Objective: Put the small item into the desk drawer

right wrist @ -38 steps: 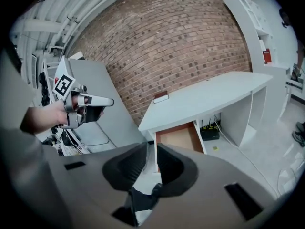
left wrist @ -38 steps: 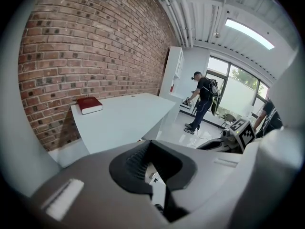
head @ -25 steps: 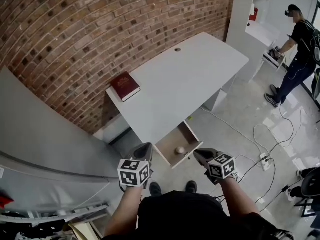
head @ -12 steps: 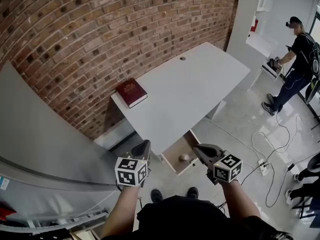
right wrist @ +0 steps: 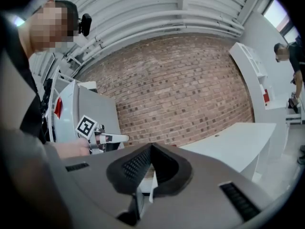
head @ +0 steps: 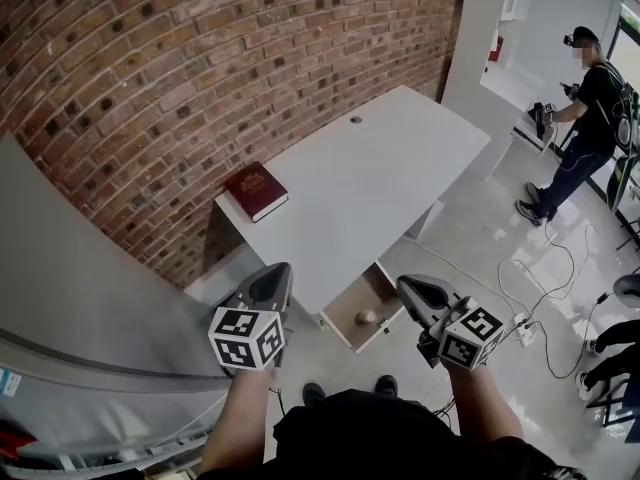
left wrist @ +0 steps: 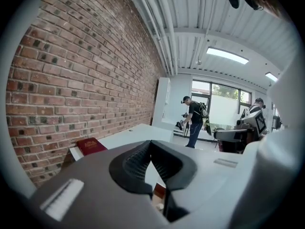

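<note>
A small round pale item (head: 366,317) lies inside the open wooden drawer (head: 343,310) under the near edge of the white desk (head: 370,183). My left gripper (head: 275,281) is held in the air to the left of the drawer, its jaws shut with nothing between them. To the drawer's right, my right gripper (head: 413,292) is also raised and shut, empty. In the left gripper view the jaw tips (left wrist: 151,142) meet, with the desk (left wrist: 131,135) beyond. The right gripper view shows closed tips (right wrist: 151,147) and the left gripper (right wrist: 112,138) across from it.
A dark red book (head: 256,190) lies at the desk's left end by the brick wall (head: 200,58). A grey panel (head: 80,288) stands at the left. Cables and a power strip (head: 527,323) lie on the floor at right. A person (head: 585,108) stands at the far right.
Both grippers have lifted and spread slightly apart from the drawer. The small item stays in the drawer. The head view has shifted a little.
</note>
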A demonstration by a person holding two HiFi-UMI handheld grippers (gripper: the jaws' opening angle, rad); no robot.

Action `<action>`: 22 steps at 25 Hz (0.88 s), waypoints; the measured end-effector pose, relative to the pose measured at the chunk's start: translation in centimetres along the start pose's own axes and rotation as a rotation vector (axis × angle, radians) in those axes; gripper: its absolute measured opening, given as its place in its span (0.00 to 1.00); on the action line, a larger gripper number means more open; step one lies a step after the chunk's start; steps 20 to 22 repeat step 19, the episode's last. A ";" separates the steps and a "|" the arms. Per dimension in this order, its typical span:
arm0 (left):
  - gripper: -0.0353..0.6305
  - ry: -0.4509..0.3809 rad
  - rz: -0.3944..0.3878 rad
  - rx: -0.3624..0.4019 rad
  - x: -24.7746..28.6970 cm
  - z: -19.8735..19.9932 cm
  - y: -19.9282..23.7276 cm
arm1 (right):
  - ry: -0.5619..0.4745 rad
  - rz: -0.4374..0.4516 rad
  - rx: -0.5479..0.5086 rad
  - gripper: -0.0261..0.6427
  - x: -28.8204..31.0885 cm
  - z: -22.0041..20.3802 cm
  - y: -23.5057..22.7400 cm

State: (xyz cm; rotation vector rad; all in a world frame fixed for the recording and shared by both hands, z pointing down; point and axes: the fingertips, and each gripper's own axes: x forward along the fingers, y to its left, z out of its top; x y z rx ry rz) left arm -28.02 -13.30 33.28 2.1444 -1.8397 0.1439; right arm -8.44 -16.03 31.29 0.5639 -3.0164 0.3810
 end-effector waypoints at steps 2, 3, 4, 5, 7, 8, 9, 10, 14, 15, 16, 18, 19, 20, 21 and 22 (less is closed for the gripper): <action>0.07 -0.022 -0.005 0.011 -0.1 0.6 -0.2 | -0.028 -0.019 -0.032 0.06 -0.4 1.1 0.0; 0.07 -0.031 -0.003 0.018 -0.1 0.8 -0.2 | -0.039 -0.030 -0.050 0.06 -0.7 1.4 -0.1; 0.07 -0.038 0.002 0.029 -0.2 0.9 -0.2 | -0.041 -0.042 -0.076 0.06 -0.9 1.5 -0.2; 0.07 -0.043 0.010 0.044 -0.3 1.0 -0.2 | -0.036 -0.049 -0.101 0.06 -1.0 1.5 -0.3; 0.07 -0.053 0.024 0.069 -0.5 1.1 -0.1 | -0.031 -0.050 -0.120 0.06 -1.2 1.4 -0.2; 0.07 -0.057 0.027 0.075 -0.6 1.1 -0.1 | -0.031 -0.048 -0.118 0.06 -1.2 1.4 -0.2; 0.07 -0.059 0.028 0.077 -0.6 1.1 0.0 | -0.032 -0.048 -0.115 0.06 -1.2 1.3 -0.2; 0.07 -0.060 0.029 0.076 -0.7 1.1 0.0 | -0.032 -0.049 -0.113 0.06 -1.3 1.2 -0.3; 0.07 -0.056 0.038 0.071 -0.9 0.8 0.0 | -0.025 -0.036 -0.121 0.06 -1.3 1.2 0.0; 0.07 -0.056 0.041 0.069 -1.0 0.7 0.1 | -0.023 -0.032 -0.125 0.06 -1.2 1.1 0.1; 0.07 -0.055 0.044 0.067 -1.0 0.7 0.1 | -0.022 -0.028 -0.128 0.06 -1.2 1.1 0.2; 0.07 -0.055 0.049 0.065 -1.0 0.7 0.2 | -0.020 -0.023 -0.131 0.06 -1.1 1.1 0.3; 0.07 -0.055 0.051 0.064 -1.1 0.7 0.3 | -0.017 -0.022 -0.132 0.06 -1.0 1.1 0.3; 0.07 -0.055 0.051 0.064 -1.1 0.7 0.3 | -0.017 -0.022 -0.132 0.06 -1.0 1.1 0.3; 0.07 -0.055 0.051 0.064 -1.1 0.7 0.3 | -0.017 -0.022 -0.132 0.06 -1.0 1.1 0.3; 0.07 -0.055 0.051 0.064 -1.1 0.7 0.3 | -0.017 -0.022 -0.132 0.06 -1.0 1.1 0.3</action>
